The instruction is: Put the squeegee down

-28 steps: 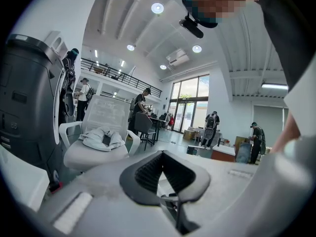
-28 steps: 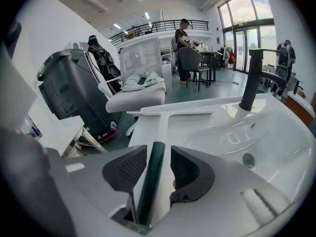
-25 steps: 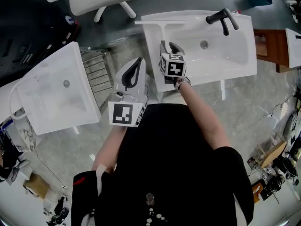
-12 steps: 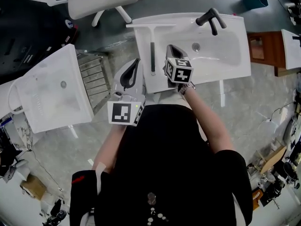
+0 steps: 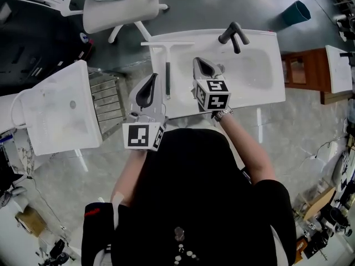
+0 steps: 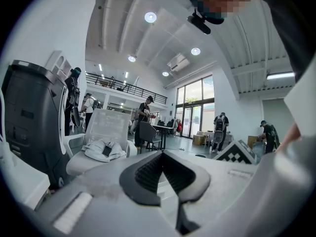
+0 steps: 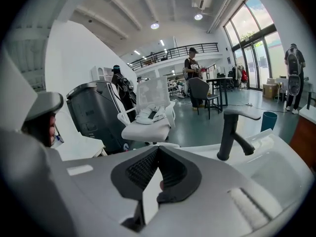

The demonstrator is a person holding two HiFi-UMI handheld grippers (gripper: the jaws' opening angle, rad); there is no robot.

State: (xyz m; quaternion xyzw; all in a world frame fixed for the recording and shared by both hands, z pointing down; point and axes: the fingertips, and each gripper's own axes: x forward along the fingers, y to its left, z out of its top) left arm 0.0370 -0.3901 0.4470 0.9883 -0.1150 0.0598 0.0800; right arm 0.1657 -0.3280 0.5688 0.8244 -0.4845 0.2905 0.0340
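The squeegee [image 5: 167, 71] lies flat on the left ledge of the white sink [image 5: 260, 93], its blade along the far rim and its dark handle pointing toward me. My right gripper [image 5: 206, 65] hovers just right of the handle, clear of it, jaws shut and empty. In the right gripper view the right gripper [image 7: 158, 149] shows its pads together, and the squeegee is hidden below its body. My left gripper [image 5: 150, 82] hangs beyond the sink's left edge, shut on nothing. The left gripper [image 6: 162, 154] points out into the room in its own view.
A black faucet [image 5: 233, 35] stands at the sink's far rim, also seen as the faucet [image 7: 232, 132]. A second white sink [image 5: 55, 107] sits at left beside a slatted grate [image 5: 108, 101]. A white office chair [image 5: 125, 4], a teal bin [image 5: 297, 13] and a wooden stand [image 5: 299, 71] surround the area.
The right gripper let go of the squeegee handle, shut its jaws and rose away to the right. The squeegee stays on the ledge. The left gripper drifted slightly.
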